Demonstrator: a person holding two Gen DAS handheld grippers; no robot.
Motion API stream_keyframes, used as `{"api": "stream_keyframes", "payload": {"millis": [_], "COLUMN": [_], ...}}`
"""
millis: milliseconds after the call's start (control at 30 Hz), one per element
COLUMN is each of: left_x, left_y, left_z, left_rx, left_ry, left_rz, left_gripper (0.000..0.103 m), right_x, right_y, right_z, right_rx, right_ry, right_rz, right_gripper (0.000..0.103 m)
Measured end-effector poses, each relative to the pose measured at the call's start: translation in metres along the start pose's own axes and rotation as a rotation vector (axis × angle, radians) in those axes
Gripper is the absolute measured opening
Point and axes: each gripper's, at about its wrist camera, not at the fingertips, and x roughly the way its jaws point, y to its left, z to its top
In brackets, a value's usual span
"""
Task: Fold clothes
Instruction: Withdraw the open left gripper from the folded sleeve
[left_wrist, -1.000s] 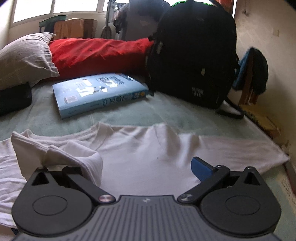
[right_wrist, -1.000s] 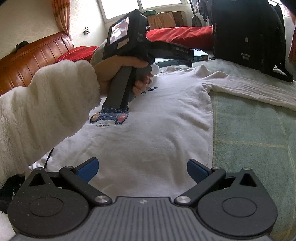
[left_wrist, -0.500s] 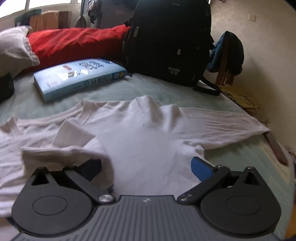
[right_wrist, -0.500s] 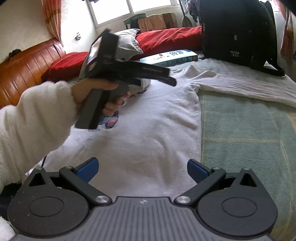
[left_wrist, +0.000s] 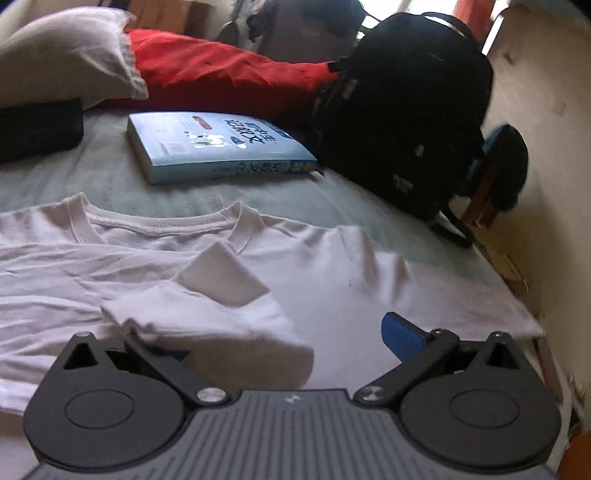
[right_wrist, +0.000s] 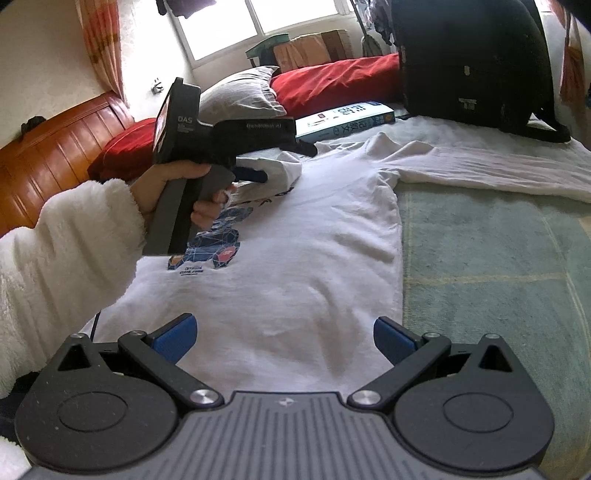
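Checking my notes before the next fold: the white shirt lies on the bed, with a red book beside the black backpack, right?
Not quite: the book is light blue, as the left wrist view shows. The white shirt does lie on the bed, and the book does sit beside the black backpack.

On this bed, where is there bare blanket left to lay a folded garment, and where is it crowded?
Free: the green blanket right of the white shirt's body, below its outstretched sleeve. A narrower strip lies between the collar and the blue book. Crowded: the far end, with book, black backpack, red bedding and pillow.
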Motion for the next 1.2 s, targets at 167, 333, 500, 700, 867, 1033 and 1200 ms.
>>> {"api": "stream_keyframes", "payload": {"millis": [167,333,500,700,867,1033,1200], "left_x": [0.006,0.011,-0.008,-0.055,-0.086,-0.092,-0.092], "left_y": [-0.037,-0.081,-0.085,-0.050,0.004,0.054,0.097], "left_z": [0.006,0.004,-0.001,-0.005,-0.020,-0.035,-0.041], "left_rx": [0.117,0.291,0.366,0.457,0.514,0.481,0.351], "left_ry": [-0.062,-0.039,-0.024,-0.023,-0.020,0.001,0.055], "left_rz": [-0.042,-0.129,-0.159,-0.052,0.114,0.214,0.208], "left_gripper": [0.102,0.102,0.102,0.102,0.102,0.102,0.102], "right_x": [0.001,0.000,-0.003,-0.005,-0.002,0.005,0.017], "right_y": [-0.002,-0.004,-0.005,-0.003,0.003,0.016,0.031], "right_z": [-0.001,-0.001,0.001,0.000,0.001,0.005,0.008], "right_rx": [0.006,0.012,0.015,0.013,0.003,-0.037,-0.057], "right_ry": [0.004,0.003,-0.007,-0.012,-0.003,0.017,0.042], "right_rz": [-0.012,-0.029,-0.037,-0.036,-0.039,-0.055,-0.069], "right_gripper": [0.103,0.103,0.103,0.103,0.103,0.103,0.103]}}
